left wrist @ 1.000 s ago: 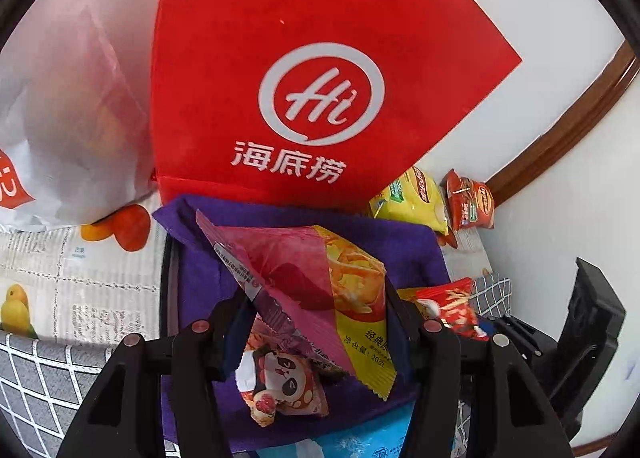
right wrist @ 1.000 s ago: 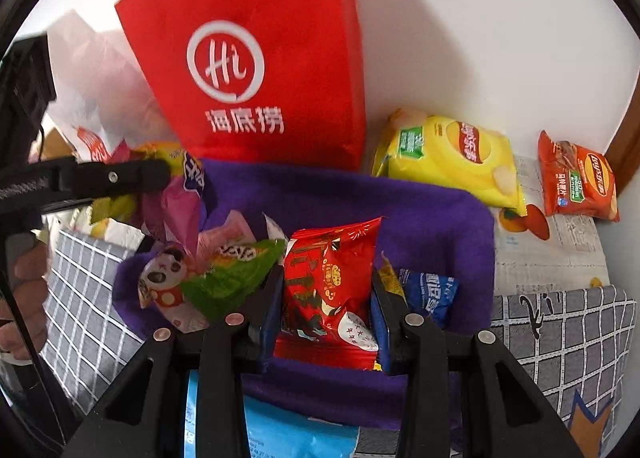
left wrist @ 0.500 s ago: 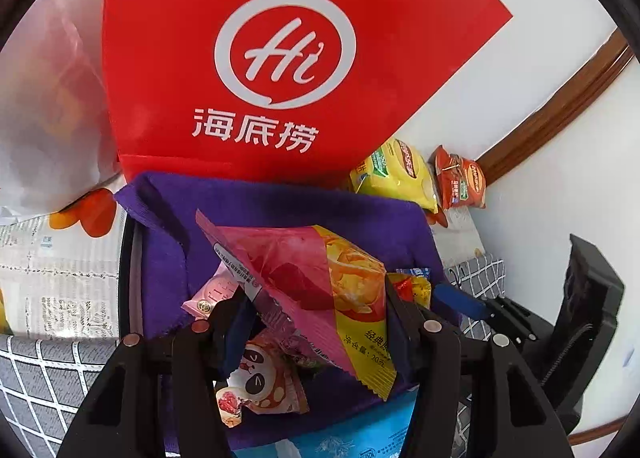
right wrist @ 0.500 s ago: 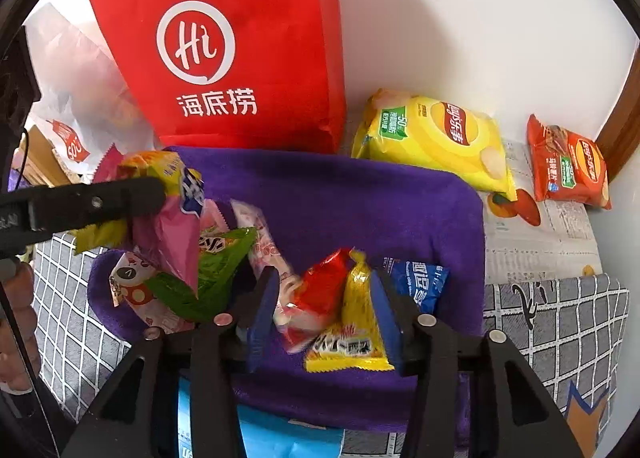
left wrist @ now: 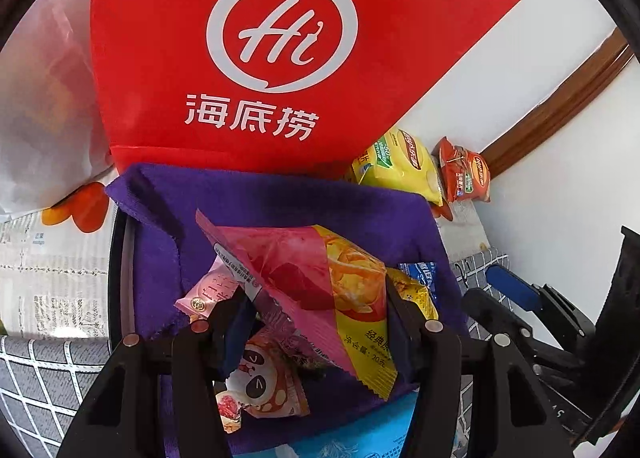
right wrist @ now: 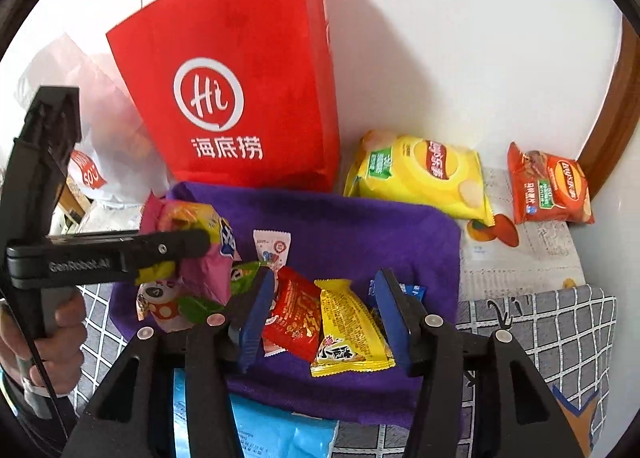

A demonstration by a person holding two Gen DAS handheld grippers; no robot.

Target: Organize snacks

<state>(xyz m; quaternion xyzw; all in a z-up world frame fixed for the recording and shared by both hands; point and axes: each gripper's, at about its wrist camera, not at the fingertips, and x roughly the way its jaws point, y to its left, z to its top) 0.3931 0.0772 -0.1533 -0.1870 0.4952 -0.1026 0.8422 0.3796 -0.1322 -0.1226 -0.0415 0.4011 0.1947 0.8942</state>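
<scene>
Snacks: the pink-yellow packet [left wrist: 320, 278] is clamped in the left gripper [left wrist: 316, 322], held above the purple cloth [left wrist: 280, 201]. Right gripper [right wrist: 326, 310] jaws are opening, nothing pinched; a red packet [right wrist: 294, 314] and a yellow packet [right wrist: 348, 330] lie loose on the cloth between its fingers. A panda packet [left wrist: 260, 382] and a pink sachet [left wrist: 208, 290] sit on the cloth under the held packet, and a blue packet [right wrist: 414, 292] is at the cloth's right. Red paper bag [right wrist: 240, 77] stands at the far edge against the wall. Yellow chips [right wrist: 420, 173] and orange chips [right wrist: 550, 189] lie far right, off the cloth. A hand [right wrist: 40, 342] grips the left handle.
</scene>
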